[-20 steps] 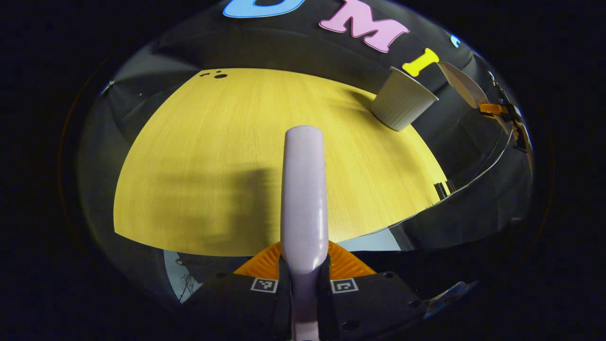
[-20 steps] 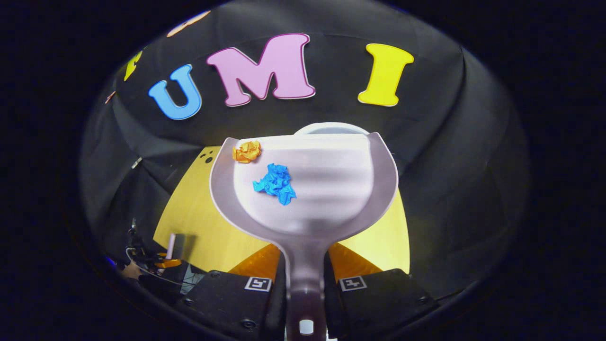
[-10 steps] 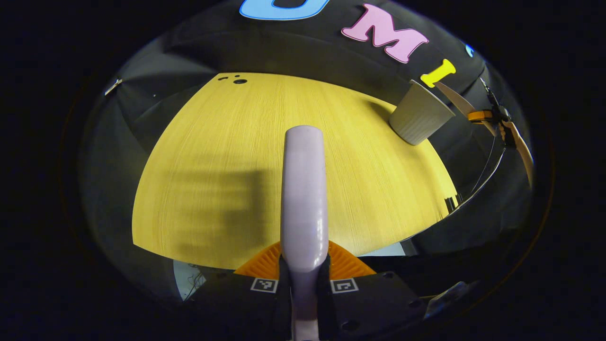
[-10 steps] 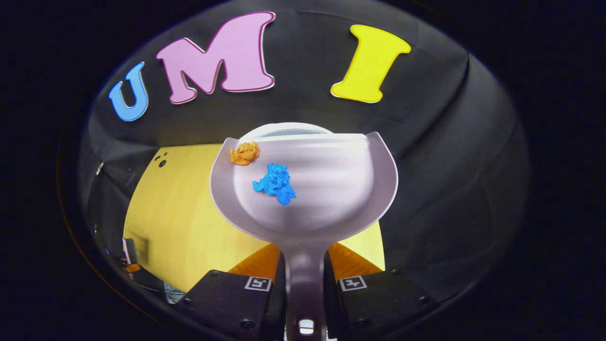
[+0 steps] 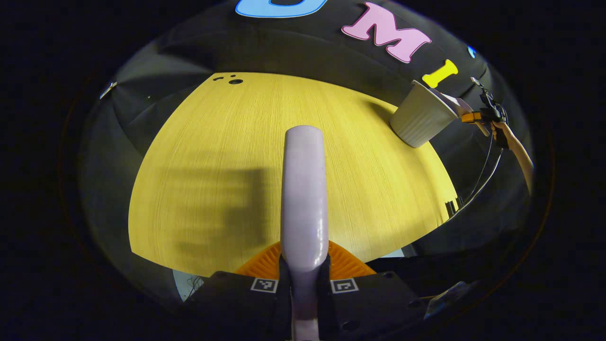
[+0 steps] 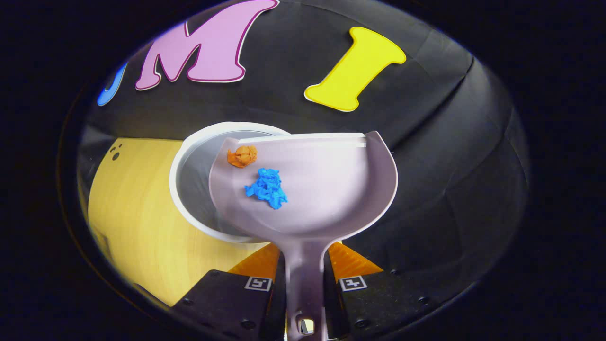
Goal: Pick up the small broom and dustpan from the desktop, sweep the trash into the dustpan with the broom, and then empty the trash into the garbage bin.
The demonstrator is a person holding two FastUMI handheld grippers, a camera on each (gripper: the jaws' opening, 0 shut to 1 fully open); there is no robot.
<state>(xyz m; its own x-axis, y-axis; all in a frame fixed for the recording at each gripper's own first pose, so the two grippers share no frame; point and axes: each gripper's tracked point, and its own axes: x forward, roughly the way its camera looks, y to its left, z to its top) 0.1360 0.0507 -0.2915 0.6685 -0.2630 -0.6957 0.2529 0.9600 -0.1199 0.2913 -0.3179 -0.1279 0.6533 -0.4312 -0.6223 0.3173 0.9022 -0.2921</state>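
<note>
Right hand-held gripper (image 6: 305, 284) clamps dustpan (image 6: 331, 189) over bin (image 6: 189, 189).

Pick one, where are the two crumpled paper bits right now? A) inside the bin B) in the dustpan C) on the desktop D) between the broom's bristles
B: in the right gripper view the orange wad and the blue wad both lie in the dustpan, which the right gripper holds by its handle above the open bin.
</note>
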